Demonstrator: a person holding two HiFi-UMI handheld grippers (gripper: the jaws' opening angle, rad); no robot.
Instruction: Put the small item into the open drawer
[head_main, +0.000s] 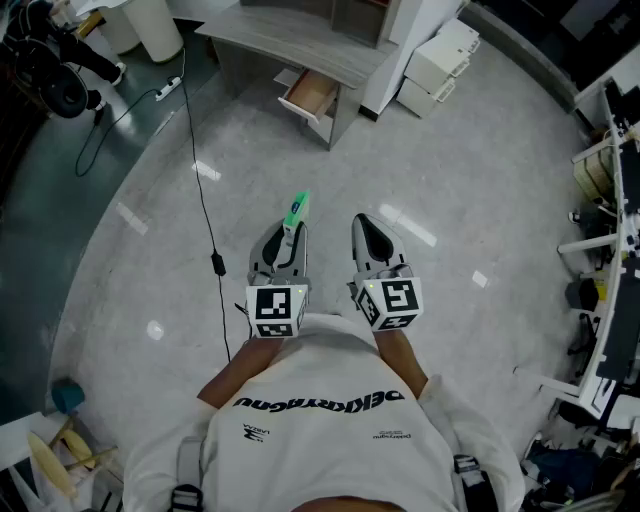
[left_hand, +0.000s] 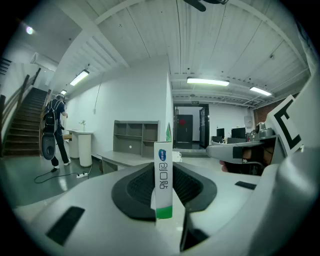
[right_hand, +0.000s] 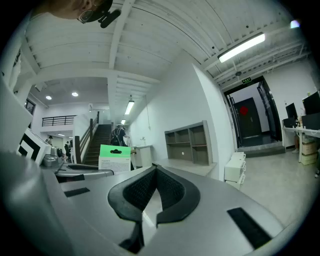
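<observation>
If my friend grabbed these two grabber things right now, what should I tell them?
Left gripper: shut on the small white-and-green box, held upright.
Right gripper: shut, nothing in it.
Open drawer: under the grey desk, ahead across the bare floor, well out of reach.
Done: box is in hand.
Left: walk to the drawer, lower the box in, open the jaws.

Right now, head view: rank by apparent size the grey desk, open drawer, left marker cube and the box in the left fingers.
1. grey desk
2. open drawer and left marker cube: they look alike, and the cube is much nearer the camera, so unranked
3. green-and-white box, smallest
</observation>
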